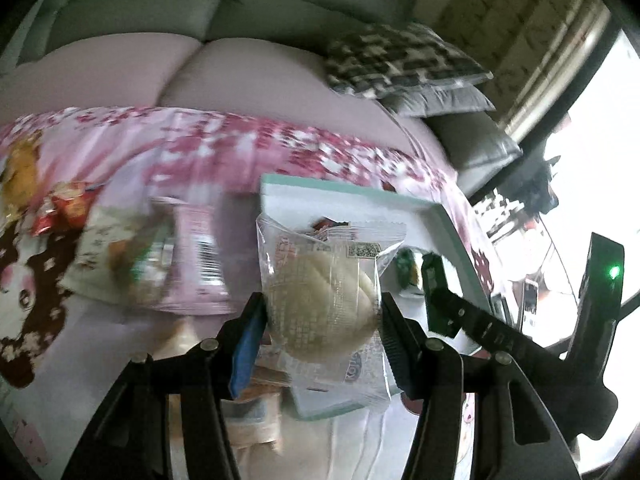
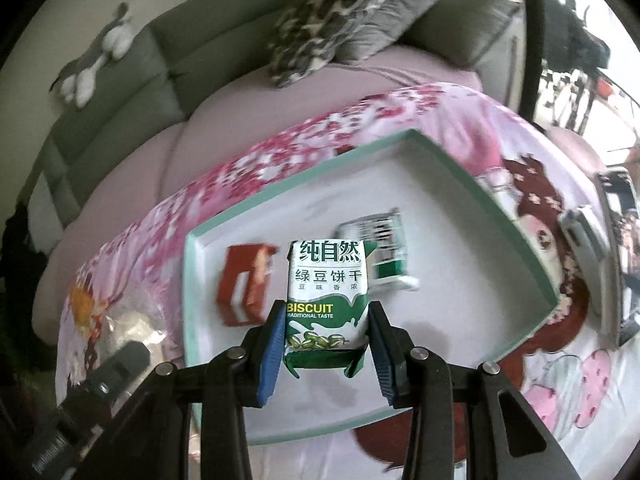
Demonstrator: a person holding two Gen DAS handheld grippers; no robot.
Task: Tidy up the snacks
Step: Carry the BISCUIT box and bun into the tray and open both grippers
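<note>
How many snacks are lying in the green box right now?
2: a red packet at the box's left and a green-and-silver packet at the middle. The held biscuit pack may hide more.

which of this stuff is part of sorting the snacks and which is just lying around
Part of the job:
clear-wrapped pastry in left gripper
green biscuit pack in right gripper
teal-rimmed tray
red packet in the tray
loose snack packs on the cloth

Just lying about:
patterned cushion
plush toy

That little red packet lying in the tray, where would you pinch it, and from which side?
Judging by its pose, across its short width, from above. The red packet lies flat on the tray floor, with bare floor showing along its left side; the green biscuit pack in the right gripper crowds the other.
</note>
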